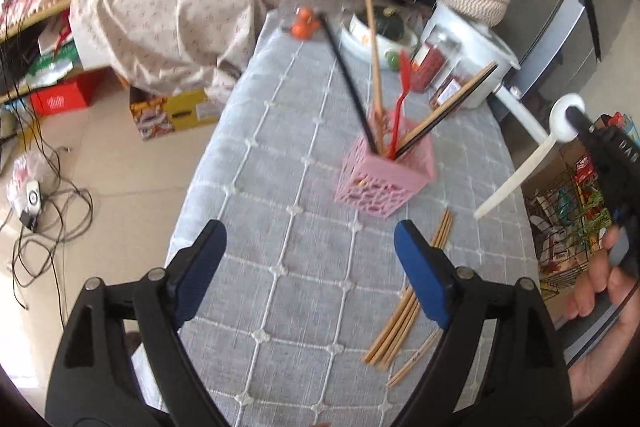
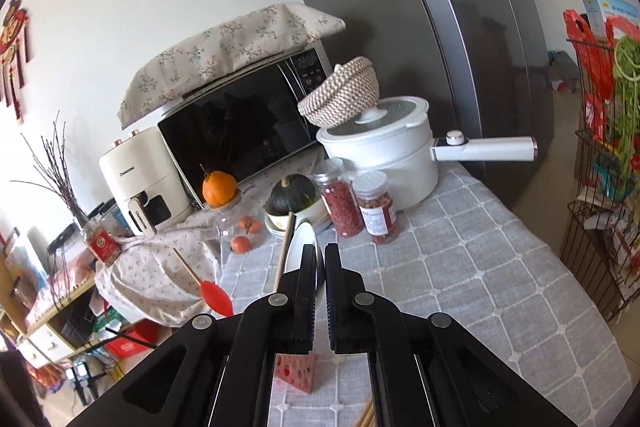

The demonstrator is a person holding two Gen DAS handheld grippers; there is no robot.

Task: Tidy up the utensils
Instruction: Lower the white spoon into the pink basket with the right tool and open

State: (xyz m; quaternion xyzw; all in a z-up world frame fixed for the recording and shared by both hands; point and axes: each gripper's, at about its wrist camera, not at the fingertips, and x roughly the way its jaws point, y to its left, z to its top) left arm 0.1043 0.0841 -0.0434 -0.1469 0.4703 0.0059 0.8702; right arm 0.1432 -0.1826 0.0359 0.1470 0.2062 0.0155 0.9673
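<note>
A: Left tool [image 1: 308, 267] hangs spread wide and empty, lower centre; chopsticks [image 1: 404, 311] lie on the table [image 1: 280, 155] beside it.

B: Right tool [image 1: 576, 117] grasps a white spoon [image 1: 516, 179], far right. Light, stiff, probably slippery; keep hold near its round end, over the pink holder [image 1: 384, 179].

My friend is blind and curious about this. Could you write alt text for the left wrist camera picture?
The open left gripper hovers over a grey checked tablecloth, facing a pink utensil holder that holds several utensils. Loose wooden chopsticks lie on the cloth beside it, and at right the right gripper holds a white spoon in the air.
</note>
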